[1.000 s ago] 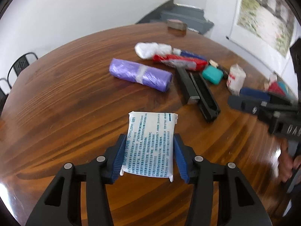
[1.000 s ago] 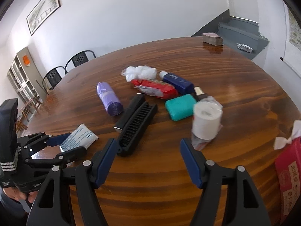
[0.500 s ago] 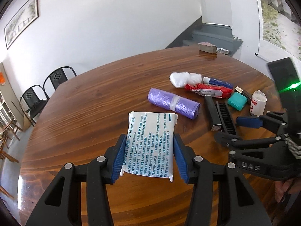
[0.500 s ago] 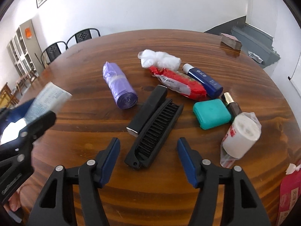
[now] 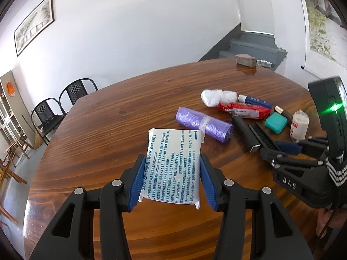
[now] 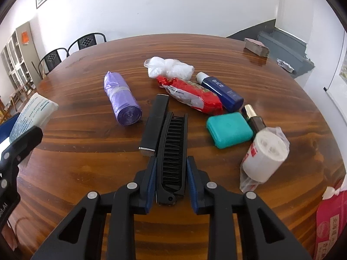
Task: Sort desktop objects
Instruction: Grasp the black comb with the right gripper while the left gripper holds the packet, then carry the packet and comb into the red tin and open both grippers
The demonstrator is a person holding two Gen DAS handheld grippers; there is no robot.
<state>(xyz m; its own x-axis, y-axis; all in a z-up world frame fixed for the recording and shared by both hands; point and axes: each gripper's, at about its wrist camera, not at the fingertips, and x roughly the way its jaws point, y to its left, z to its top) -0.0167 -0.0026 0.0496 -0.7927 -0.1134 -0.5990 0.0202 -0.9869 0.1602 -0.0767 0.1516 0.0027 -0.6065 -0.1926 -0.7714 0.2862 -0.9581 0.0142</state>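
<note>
A white packet [image 5: 171, 182] with blue print hangs above the wooden table [image 5: 108, 130], and my left gripper [image 5: 172, 158] is shut on its two long edges. The same packet [image 6: 32, 112] shows at the left edge of the right wrist view. A black folding comb [image 6: 173, 134] lies on the table in the middle of the pile. My right gripper [image 6: 171, 160] straddles its near end, and its jaws are closing with the blue pads against the comb's sides. In the left wrist view that gripper [image 5: 282, 149] reaches in from the right onto the comb [image 5: 261, 136].
Beside the comb lies a black bar [image 6: 155, 123], and left of that a purple bag roll [image 6: 121, 99]. Behind are a white plastic bag [image 6: 169, 67], a red packet [image 6: 193, 95] and a blue tube [image 6: 221, 91]. A teal case [image 6: 228, 130], a wrapped white roll [image 6: 264, 156] and a red box [image 6: 331, 221] lie right.
My right gripper moved in over the comb and its jaws narrowed from wide apart onto the comb's sides. My left gripper rose and tilted up, still holding the packet.
</note>
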